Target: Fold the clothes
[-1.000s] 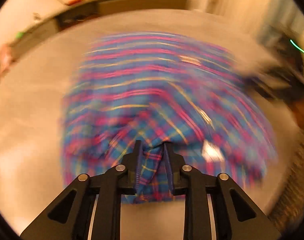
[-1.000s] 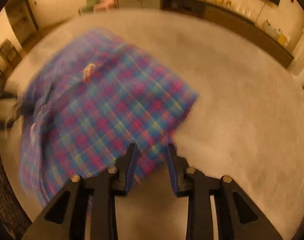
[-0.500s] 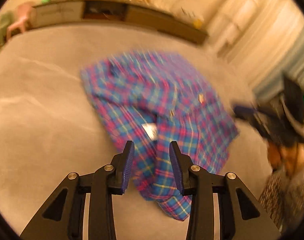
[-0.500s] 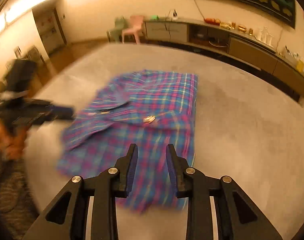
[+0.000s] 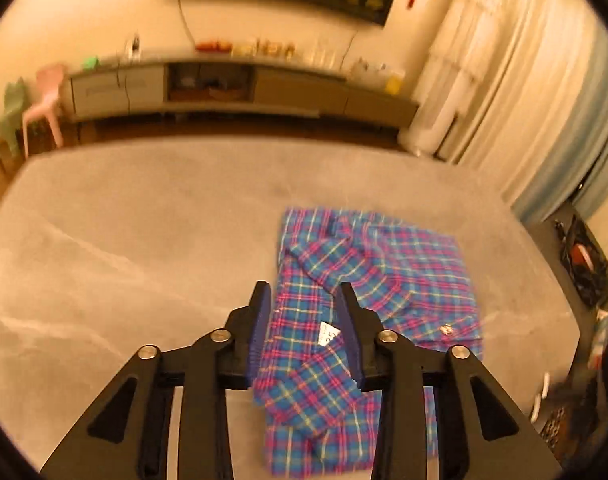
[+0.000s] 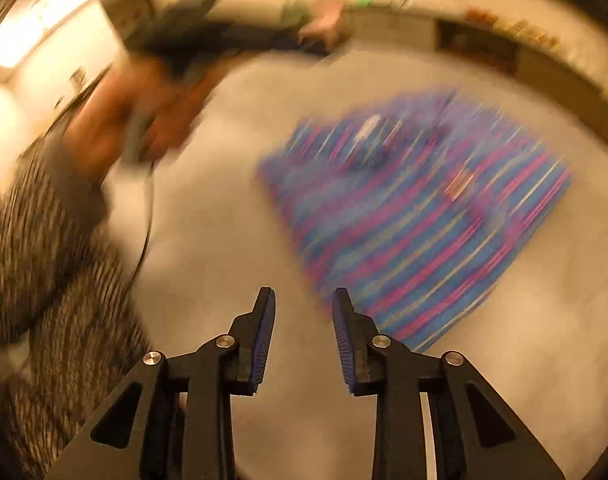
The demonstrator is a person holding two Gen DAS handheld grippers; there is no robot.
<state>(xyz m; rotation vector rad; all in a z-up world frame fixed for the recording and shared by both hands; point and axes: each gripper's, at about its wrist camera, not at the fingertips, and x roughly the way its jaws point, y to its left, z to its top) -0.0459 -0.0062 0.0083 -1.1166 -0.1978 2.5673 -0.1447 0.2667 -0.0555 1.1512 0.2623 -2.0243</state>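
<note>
A blue, pink and yellow plaid shirt (image 5: pixel 380 280) lies folded into a rough rectangle on the grey surface (image 5: pixel 143 240). My left gripper (image 5: pixel 304 292) is open and empty, raised above the shirt's near left part, where a white label (image 5: pixel 328 334) shows. In the right wrist view the shirt (image 6: pixel 424 216) is motion-blurred and lies ahead to the right. My right gripper (image 6: pixel 303 296) is open and empty over bare surface, just off the shirt's near left edge.
A long low cabinet (image 5: pixel 239 92) runs along the far wall, with pink and green small chairs (image 5: pixel 43 100) at its left. Curtains (image 5: pixel 544 100) hang at the right. The person's hand and patterned sleeve (image 6: pixel 63 208) fill the left of the right wrist view.
Both grippers have let go of the shirt and pulled back up and away. The shirt now lies flat and folded on the surface. The right view has swung left.
</note>
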